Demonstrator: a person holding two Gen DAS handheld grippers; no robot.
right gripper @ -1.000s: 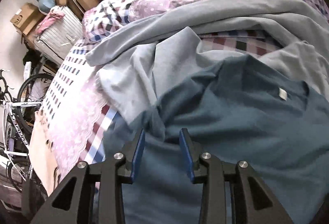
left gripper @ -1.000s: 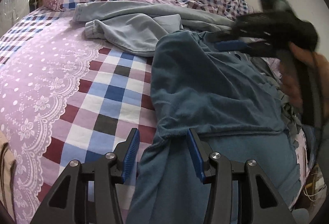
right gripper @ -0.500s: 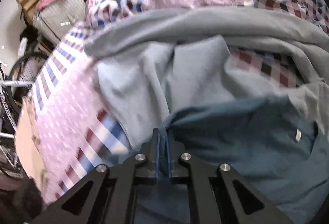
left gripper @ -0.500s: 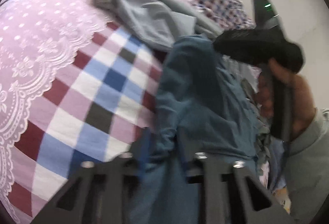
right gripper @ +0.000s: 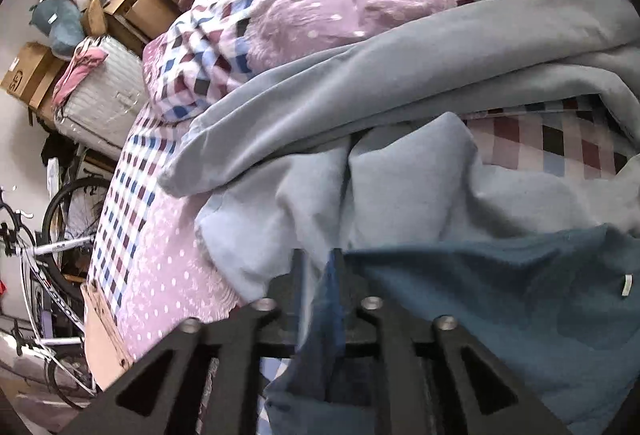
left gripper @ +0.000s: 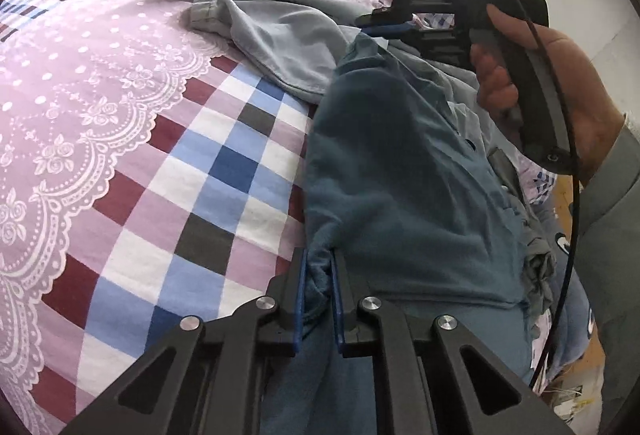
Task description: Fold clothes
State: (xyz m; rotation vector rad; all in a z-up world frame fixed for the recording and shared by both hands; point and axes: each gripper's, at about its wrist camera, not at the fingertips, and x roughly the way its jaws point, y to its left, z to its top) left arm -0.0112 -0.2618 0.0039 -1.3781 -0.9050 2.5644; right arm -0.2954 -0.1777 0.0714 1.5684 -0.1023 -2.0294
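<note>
The soft teal-blue cotton T-shirt (left gripper: 404,171) is lying rumpled on the pink-and-check patterned bedspread (left gripper: 132,139), its long edge running along the checked part and its white neck label (right gripper: 626,285) showing toward the far end in the right wrist view. The left gripper (left gripper: 318,299) is pinching a bunched corner of this shirt between its blue pads, jaws nearly together with only the fabric's thickness between them, probably so that end can be lifted or carried over. The right gripper (right gripper: 318,289) is likewise clamping the shirt's opposite corner, jaws narrowed onto cloth; in the left view it is being held in a person's hand (left gripper: 560,83) above the shirt's far end. Gripping two corners of one edge suggests the cloth is being stretched taut for a fold. Just beyond the shirt, partly under its far edge, a pale grey-blue sweatshirt (left gripper: 280,23) is sprawling loose, apparently waiting aside.
</note>
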